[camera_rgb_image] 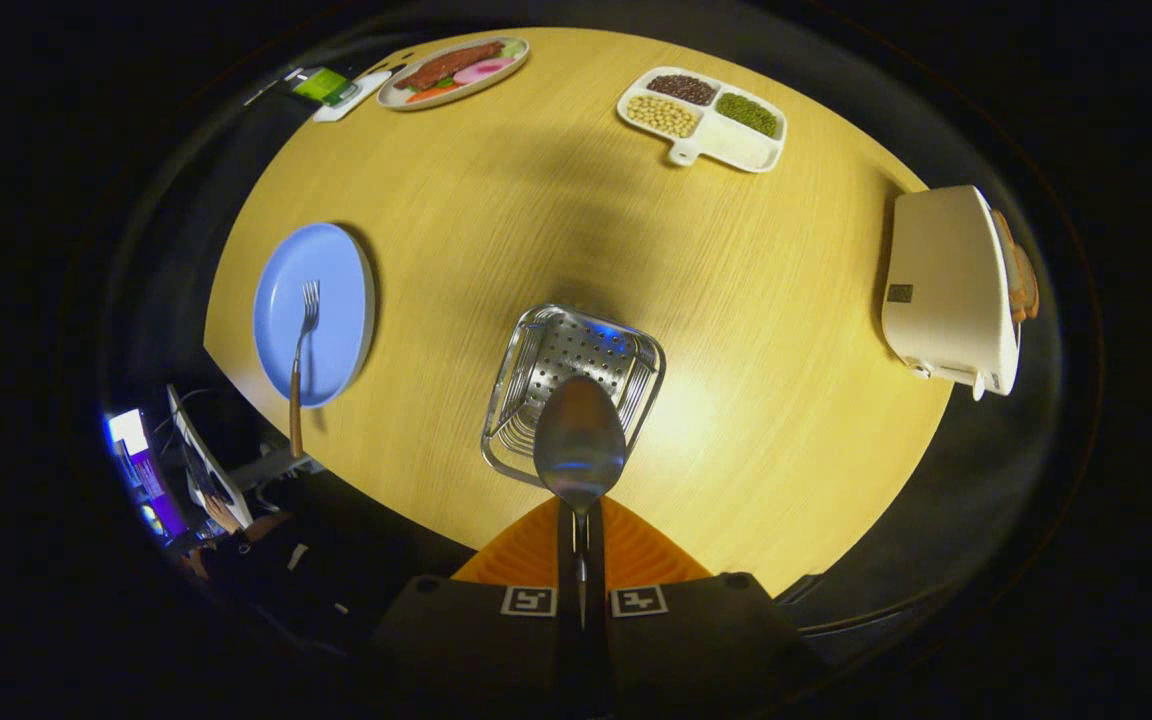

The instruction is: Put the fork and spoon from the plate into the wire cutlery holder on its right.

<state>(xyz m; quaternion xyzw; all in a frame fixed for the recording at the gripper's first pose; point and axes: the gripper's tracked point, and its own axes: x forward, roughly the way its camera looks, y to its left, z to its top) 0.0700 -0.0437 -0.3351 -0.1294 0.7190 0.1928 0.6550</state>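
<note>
My gripper (581,560): fingers clamped on spoon (579,440) handle, bowl hung over wire holder (576,385) at 12 o'clock. Fork (302,352) lay on blue plate (336,270), 10 o'clock of holder. Toaster (946,290) at 3 o'clock. Table (536,220) beneath.

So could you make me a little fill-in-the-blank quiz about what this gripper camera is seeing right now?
1. The gripper is shut on the ____, holding it above the wire cutlery holder.
2. The fork lies on the ____ plate.
3. The divided tray at the far side of the wooden table holds beans in ____ of its compartments.
4. The white toaster has ____ sticking out of it.

Missing words: spoon; blue; three; bread
</note>
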